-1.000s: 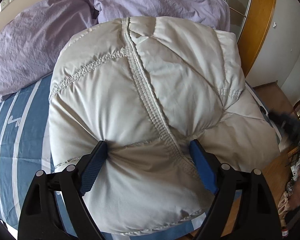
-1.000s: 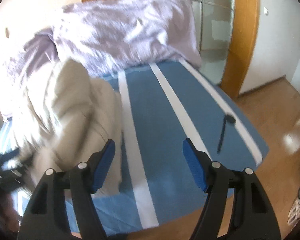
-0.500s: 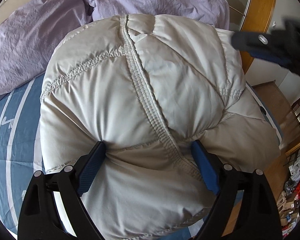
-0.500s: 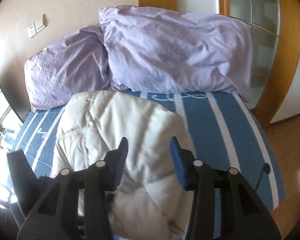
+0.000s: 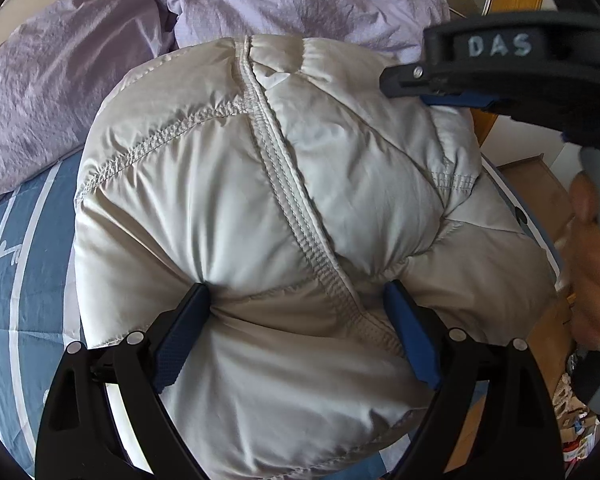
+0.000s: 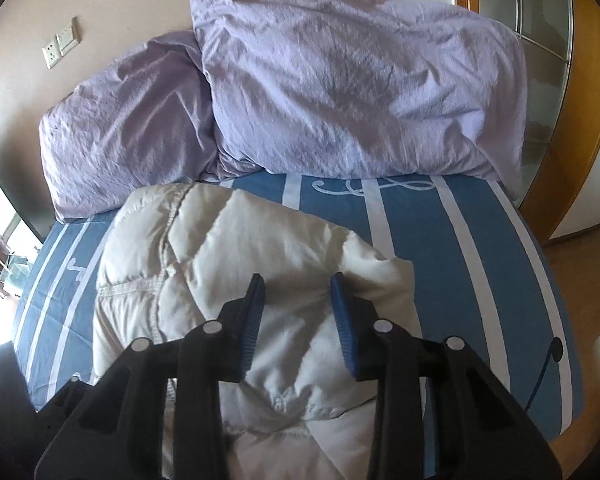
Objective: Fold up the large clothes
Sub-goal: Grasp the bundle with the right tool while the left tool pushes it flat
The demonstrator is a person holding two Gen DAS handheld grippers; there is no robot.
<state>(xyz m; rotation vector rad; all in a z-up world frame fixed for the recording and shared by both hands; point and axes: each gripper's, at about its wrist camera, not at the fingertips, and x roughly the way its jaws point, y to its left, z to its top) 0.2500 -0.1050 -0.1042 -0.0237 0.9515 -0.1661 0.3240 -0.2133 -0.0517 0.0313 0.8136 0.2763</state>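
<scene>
The folded puffer jacket [image 5: 284, 216] lay bundled on the striped bed [image 6: 480, 240] before the lilac pillows [image 6: 340, 88]. The left gripper [image 5: 296, 332] clamped its near bulge with wide-spread jaws. The right gripper [image 6: 298, 320] was closing around a fold on top; it should bite deep, since the slick padding would likely spring free.

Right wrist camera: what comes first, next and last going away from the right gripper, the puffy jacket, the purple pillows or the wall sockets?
1. Puffy jacket, right at the right gripper, between its closing jaws.
2. Purple pillows, behind the jacket at the bed's head.
3. Wall sockets, upper left, on the wall beyond the pillows.
</scene>
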